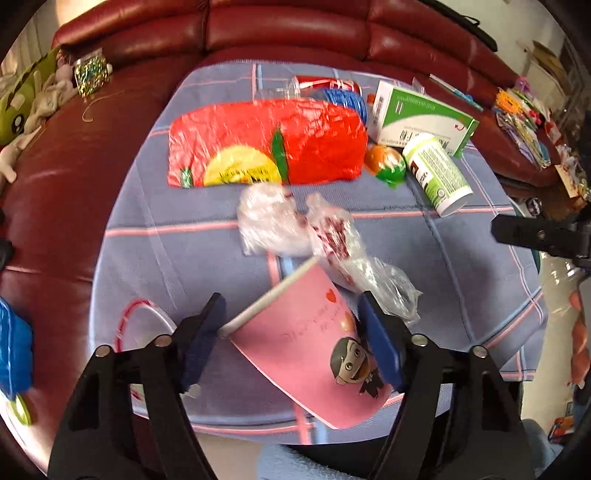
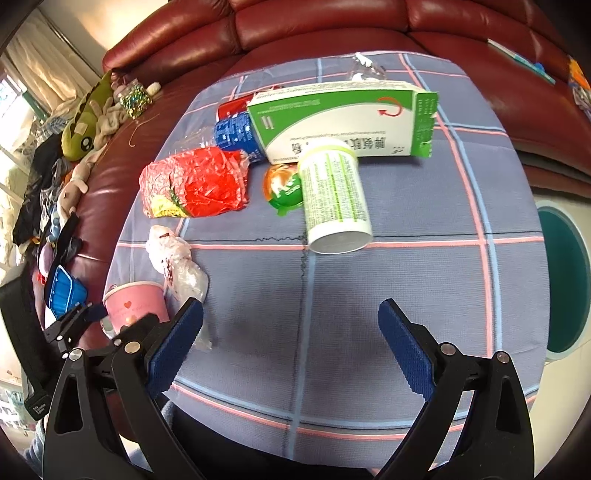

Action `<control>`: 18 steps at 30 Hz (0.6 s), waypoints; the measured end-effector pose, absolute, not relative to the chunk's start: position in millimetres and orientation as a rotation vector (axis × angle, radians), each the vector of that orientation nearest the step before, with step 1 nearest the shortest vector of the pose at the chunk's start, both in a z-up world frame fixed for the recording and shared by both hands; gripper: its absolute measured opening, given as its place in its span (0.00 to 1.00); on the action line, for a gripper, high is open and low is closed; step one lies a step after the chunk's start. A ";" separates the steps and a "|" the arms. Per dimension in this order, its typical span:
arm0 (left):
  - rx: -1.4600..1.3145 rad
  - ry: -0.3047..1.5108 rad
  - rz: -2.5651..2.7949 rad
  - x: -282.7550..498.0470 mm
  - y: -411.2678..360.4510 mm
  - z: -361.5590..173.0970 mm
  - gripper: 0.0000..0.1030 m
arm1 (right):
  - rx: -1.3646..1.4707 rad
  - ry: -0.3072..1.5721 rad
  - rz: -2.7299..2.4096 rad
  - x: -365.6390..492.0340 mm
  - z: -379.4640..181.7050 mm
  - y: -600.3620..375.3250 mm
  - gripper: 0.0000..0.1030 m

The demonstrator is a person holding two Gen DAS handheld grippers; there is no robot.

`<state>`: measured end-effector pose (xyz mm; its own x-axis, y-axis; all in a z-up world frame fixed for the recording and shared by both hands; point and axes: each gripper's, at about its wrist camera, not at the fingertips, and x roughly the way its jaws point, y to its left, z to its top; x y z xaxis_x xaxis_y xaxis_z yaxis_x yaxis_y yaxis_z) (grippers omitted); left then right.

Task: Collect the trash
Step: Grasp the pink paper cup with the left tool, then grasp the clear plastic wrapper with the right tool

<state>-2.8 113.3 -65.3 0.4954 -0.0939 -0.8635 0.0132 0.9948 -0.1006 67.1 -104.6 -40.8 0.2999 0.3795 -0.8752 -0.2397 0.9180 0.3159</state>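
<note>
My left gripper (image 1: pixel 291 325) is shut on a pink paper cup (image 1: pixel 314 347), held tilted above the checked blue cloth (image 1: pixel 184 258); the cup also shows in the right wrist view (image 2: pixel 135 306). Crumpled clear plastic wrap (image 1: pixel 295 229) lies just beyond it. A red snack bag (image 1: pixel 266 144), a white-and-green bottle (image 2: pixel 334 199) on its side, a green-and-white box (image 2: pixel 343 118), an orange-green wrapper (image 2: pixel 282 188), a blue cup (image 2: pixel 236 134) and a red can (image 2: pixel 231 107) lie further back. My right gripper (image 2: pixel 291 325) is open and empty over bare cloth.
A dark red leather sofa (image 2: pixel 332 26) curves behind the cloth-covered surface. Soft toys and clothes (image 2: pixel 85 129) pile on the left. A blue container (image 2: pixel 64 291) sits at the left edge. A round teal-lined bin (image 2: pixel 565 280) stands on the right.
</note>
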 end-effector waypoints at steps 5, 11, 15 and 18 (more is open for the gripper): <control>-0.100 1.000 -0.066 5.4 139.5 -52.7 0.64 | 0.108 1.200 0.439 66.4 -44.0 -79.2 0.93; -0.105 0.944 -0.078 13.9 162.2 -39.4 0.63 | 0.044 1.217 0.471 66.2 -49.5 -44.1 0.93; -0.117 0.922 -0.088 17.9 179.0 -33.2 0.63 | -0.018 1.202 0.500 63.5 -53.6 -18.9 0.93; -0.120 0.903 -0.097 17.9 187.4 -30.6 0.63 | -0.070 1.183 0.528 62.1 -57.3 -0.9 0.92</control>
<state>17.9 187.3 -30.6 0.6152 -0.1351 -0.7767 0.0337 0.9888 -0.1453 62.1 -0.8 -57.3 0.2726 0.3558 -0.8939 -0.4274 0.8772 0.2188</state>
